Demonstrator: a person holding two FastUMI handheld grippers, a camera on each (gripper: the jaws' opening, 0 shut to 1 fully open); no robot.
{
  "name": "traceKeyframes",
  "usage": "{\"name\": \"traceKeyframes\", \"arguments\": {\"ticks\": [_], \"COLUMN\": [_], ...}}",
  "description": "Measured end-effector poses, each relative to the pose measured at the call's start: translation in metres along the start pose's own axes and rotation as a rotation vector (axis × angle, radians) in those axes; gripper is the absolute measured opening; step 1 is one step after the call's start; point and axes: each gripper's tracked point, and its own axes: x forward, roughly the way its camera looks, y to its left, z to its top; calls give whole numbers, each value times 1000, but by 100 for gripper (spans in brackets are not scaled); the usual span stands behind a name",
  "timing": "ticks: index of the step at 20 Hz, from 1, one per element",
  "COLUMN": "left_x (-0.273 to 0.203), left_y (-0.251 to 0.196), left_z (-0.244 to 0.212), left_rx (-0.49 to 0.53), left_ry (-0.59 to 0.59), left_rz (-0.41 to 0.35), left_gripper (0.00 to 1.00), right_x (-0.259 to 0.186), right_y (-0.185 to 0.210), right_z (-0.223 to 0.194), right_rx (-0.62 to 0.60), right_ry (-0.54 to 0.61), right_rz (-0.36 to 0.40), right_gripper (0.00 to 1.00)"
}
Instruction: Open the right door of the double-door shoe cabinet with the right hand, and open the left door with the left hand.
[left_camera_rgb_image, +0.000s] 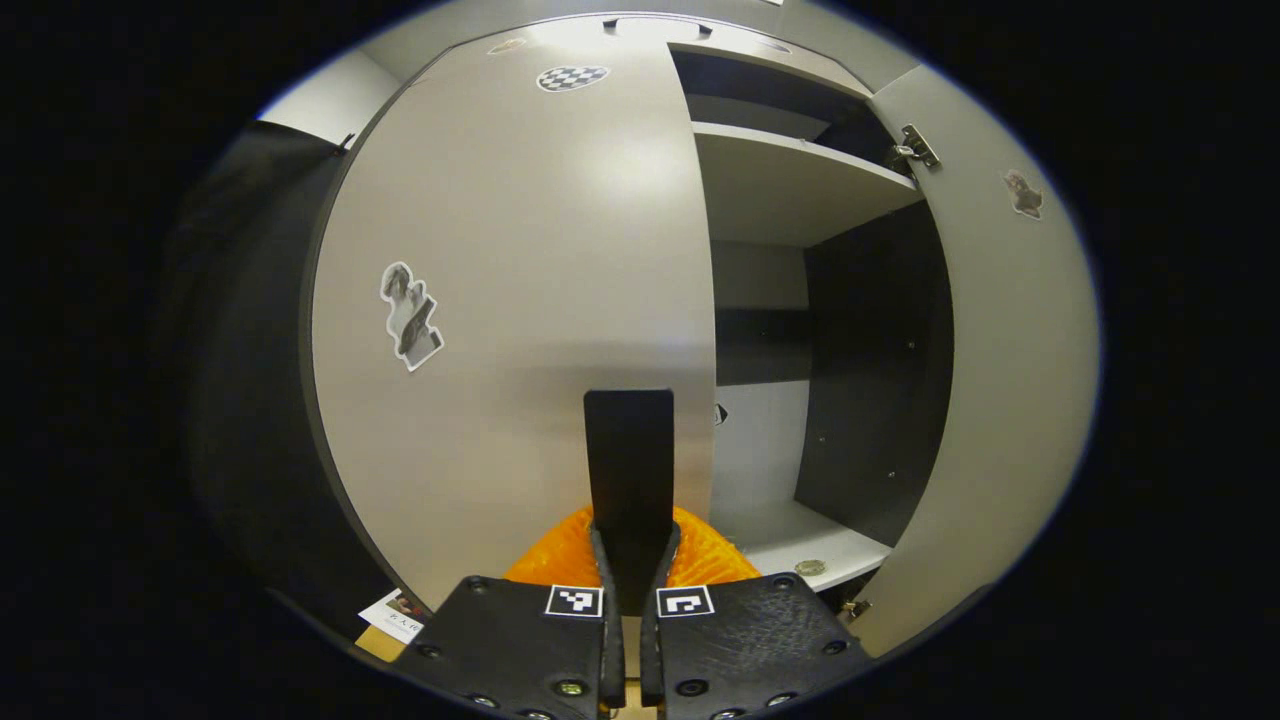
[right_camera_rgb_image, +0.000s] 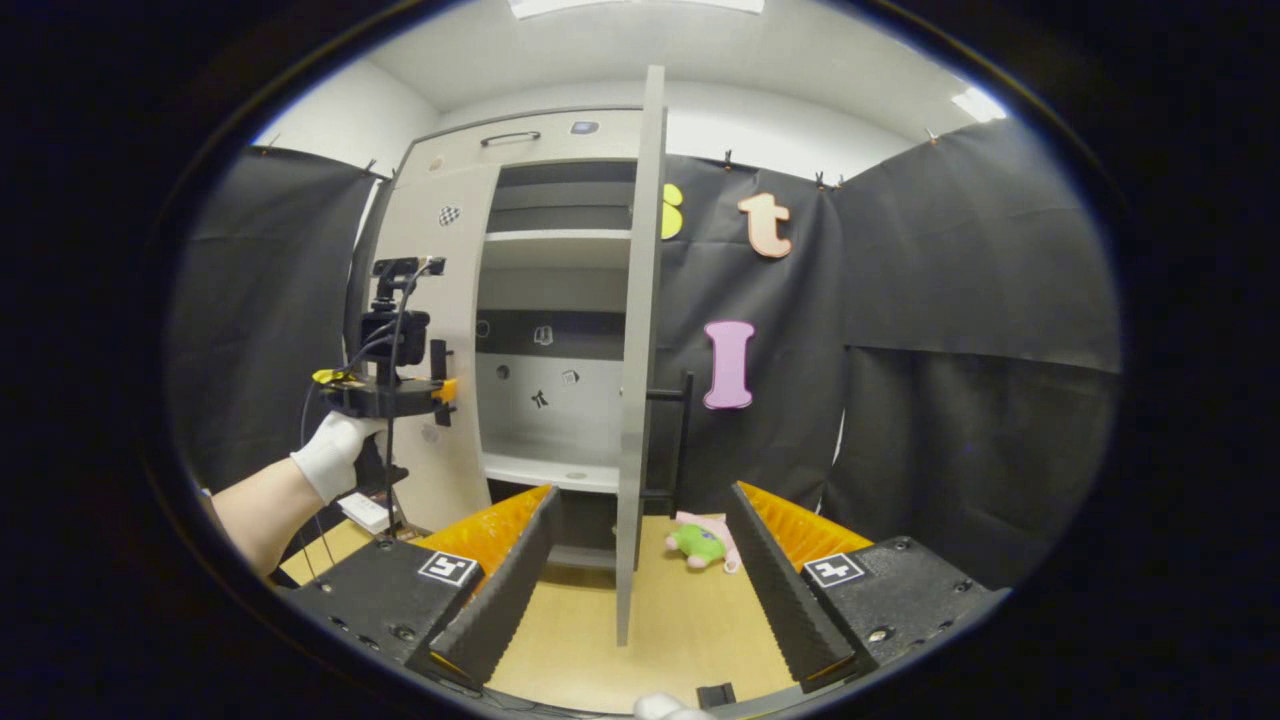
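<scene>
- The shoe cabinet (right_camera_rgb_image: 520, 300) stands against the booth wall; its right door (right_camera_rgb_image: 636, 350) is swung out wide, edge-on in the right gripper view, with the shelves (right_camera_rgb_image: 555, 236) inside exposed.
- The left door (left_camera_rgb_image: 520, 300) looks closed, or nearly so, flat across the left gripper view; that half of the task reads as not yet done.
- The left gripper (left_camera_rgb_image: 628, 470) has its fingers together on a dark upright bar, which I take to be the left door's handle (left_camera_rgb_image: 628, 440); whether both fingers truly press it I judge likely but cannot confirm from behind.
- The right gripper (right_camera_rgb_image: 640, 560) is spread wide, its fingers either side of the right door's lower edge without touching it; it holds nothing.
- In the right gripper view a gloved hand (right_camera_rgb_image: 330, 455) carries the left gripper up against the left door.
- Risk: a pull straight back rather than along the hinge arc could slide the fingers off the handle; a thin bar gives little purchase.
- Risk: a hard tug could rock the cabinet, or the left door could fly open.
- Risk: the right gripper sits close to the open door's edge; a drift could knock that door back toward closing.
- A soft toy (right_camera_rgb_image: 703, 542) lies on the worktop (right_camera_rgb_image: 680, 620) beyond the right door, clear of the left door's sweep.
</scene>
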Motion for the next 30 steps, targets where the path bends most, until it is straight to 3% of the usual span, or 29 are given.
{"name": "traceKeyframes", "arguments": {"ticks": [12, 28, 30], "left_x": [-42, -106, -108], "left_y": [14, 64, 68], "left_z": [-3, -7, -7], "left_rx": [-3, 11, -4], "left_ry": [0, -13, -16], "left_rz": [-57, -8, -3], "left_gripper": [5, 5, 0], "right_x": [-19, -49, -51], "right_y": [53, 117, 122], "right_z": [1, -12, -12], "right_rx": [-23, -17, -14], "right_ry": [-11, 1, -1], "right_rz": [94, 162, 166], "right_gripper": [100, 100, 100]}}
